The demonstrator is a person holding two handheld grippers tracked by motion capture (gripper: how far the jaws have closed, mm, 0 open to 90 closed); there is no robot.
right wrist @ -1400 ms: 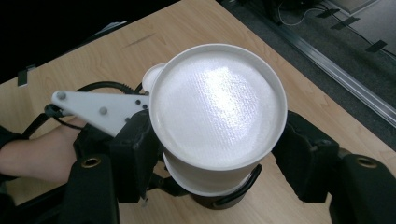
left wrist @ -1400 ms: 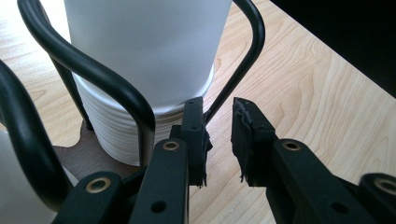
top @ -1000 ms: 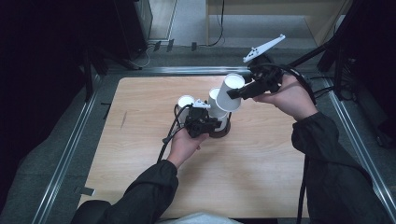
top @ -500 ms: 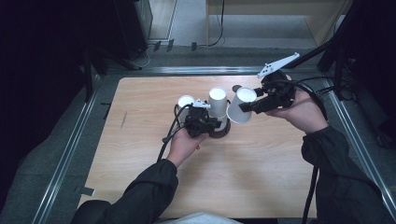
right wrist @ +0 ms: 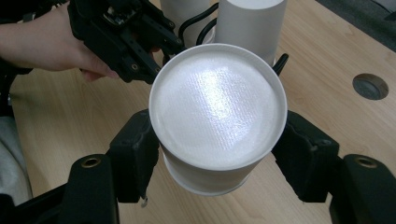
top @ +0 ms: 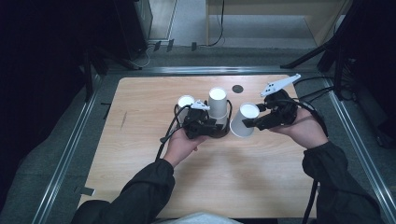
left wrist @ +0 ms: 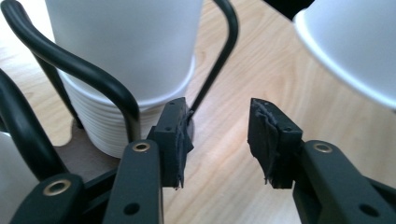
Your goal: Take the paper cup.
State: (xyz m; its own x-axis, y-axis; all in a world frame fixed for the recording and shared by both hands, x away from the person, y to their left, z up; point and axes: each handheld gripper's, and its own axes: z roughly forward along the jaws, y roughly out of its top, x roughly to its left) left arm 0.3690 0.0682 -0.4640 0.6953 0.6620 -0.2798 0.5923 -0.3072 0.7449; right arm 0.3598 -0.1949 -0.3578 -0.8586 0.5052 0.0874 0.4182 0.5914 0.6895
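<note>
A stack of upside-down white paper cups [top: 217,105] [left wrist: 126,70] stands in a black wire holder [left wrist: 93,79] on a round wooden base [left wrist: 79,154]. A second white cup [top: 185,103] stands at its left. My left gripper [top: 212,128] [left wrist: 217,140] sits at the holder's foot; its jaws have just been opening and nothing is between them, though one pad is beside a wire. My right gripper [top: 254,122] [right wrist: 217,163] is shut on a single upside-down white cup [top: 243,122] [right wrist: 217,112] [left wrist: 355,42], held tilted just right of the stack.
A dark round hole [top: 237,88] [right wrist: 370,86] is set in the wooden tabletop [top: 140,140] behind the holder. Metal rails run along the table's left and right sides. Cables trail from both grippers. The left gripper [right wrist: 126,37] lies beyond the held cup.
My right gripper has carried the single cup off the top of the stack, to the right and down toward the table. The left hand has stayed at the holder.
</note>
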